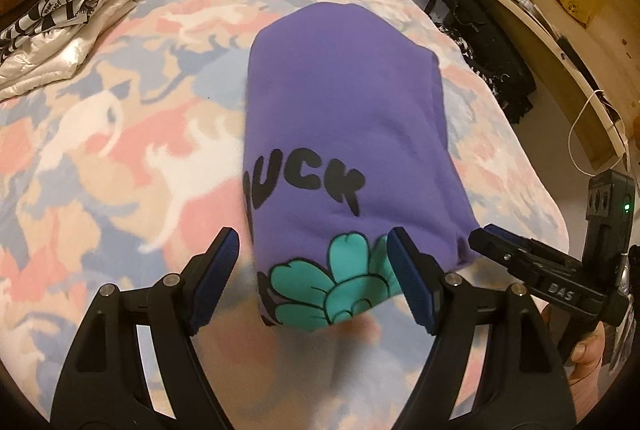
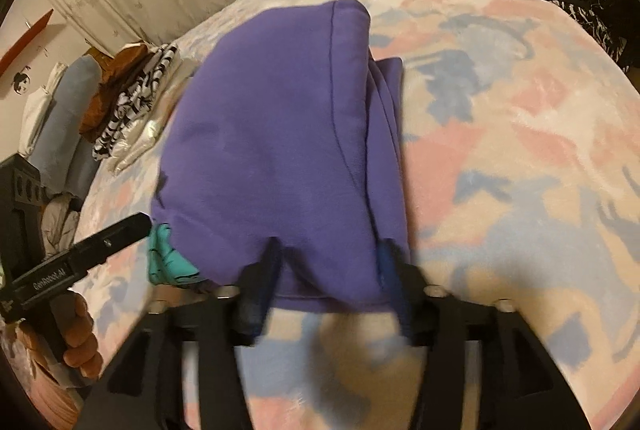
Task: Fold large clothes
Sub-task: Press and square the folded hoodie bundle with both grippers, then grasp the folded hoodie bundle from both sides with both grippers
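Lying folded into a thick oblong bundle on the pastel pink, blue and cream patterned bedspread [image 1: 120,134] is a purple fleece sweatshirt with black lettering and a teal flower print [image 1: 340,134], its printed end nearest the person and its plain folded end pointing toward the far edge of the bed. Over that near end hangs the left gripper [image 1: 312,262], black with blue pads, its jaws spread wide on either side of the flower print and above the cloth, nothing pinched between them. At the sweatshirt's right-hand near corner is the right gripper [image 2: 328,262]; its view is blurred, yet the jaws stand apart with the folded purple edge lying between the two fingers, and the cloth looks slack rather than squeezed. From the left view its black tip sits just beside the bundle's corner, with a bare hand [image 1: 588,354] on its handle. At the far left corner of the bed rests a stack of folded clothes [image 1: 64,2]: brown on top, a black-and-white print under it, shiny cream cloth at the bottom. A pale wooden shelf unit [image 1: 560,14] stands beside the bed on the right
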`<state>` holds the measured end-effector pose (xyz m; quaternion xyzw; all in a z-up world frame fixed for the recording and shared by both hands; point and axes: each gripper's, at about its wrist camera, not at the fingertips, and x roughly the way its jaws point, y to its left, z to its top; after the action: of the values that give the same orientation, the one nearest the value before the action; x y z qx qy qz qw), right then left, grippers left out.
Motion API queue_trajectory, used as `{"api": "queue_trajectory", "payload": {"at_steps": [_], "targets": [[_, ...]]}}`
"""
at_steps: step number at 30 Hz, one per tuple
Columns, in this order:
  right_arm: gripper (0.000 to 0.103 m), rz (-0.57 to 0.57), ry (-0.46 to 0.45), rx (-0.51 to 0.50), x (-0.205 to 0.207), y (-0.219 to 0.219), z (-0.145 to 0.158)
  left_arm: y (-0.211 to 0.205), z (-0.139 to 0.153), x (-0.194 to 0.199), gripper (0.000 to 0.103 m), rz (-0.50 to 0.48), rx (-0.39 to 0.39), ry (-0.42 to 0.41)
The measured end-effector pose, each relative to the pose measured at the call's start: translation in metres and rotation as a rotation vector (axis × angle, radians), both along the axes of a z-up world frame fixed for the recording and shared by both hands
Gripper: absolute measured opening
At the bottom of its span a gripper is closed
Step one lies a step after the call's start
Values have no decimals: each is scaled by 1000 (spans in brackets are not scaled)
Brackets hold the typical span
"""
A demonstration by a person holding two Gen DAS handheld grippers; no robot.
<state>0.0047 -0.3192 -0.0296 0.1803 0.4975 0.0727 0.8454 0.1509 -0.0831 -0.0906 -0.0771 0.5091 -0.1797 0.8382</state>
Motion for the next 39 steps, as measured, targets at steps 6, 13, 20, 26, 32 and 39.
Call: {"api": "queue_trajectory", "payload": {"at_steps": [6, 13, 20, 26, 32, 39], "targets": [[77, 32, -37, -10, -15, 11, 30, -1, 12, -8, 76, -9, -3, -13], [85, 74, -56, -19, -26, 21, 53, 1, 25, -18, 80, -25, 17, -36], [87, 112, -53, -38, -29, 22, 65, 4, 30, -23, 80, -36, 29, -18], [87, 126, -50, -76, -23, 15, 76, 5, 30, -17, 80, -65, 44, 21], [88, 132, -32, -88, -7, 10, 79, 4, 26, -3, 80, -83, 20, 41], [88, 111, 12, -52, 21, 2, 55, 1, -4, 26, 80, -109, -41, 136]]}}
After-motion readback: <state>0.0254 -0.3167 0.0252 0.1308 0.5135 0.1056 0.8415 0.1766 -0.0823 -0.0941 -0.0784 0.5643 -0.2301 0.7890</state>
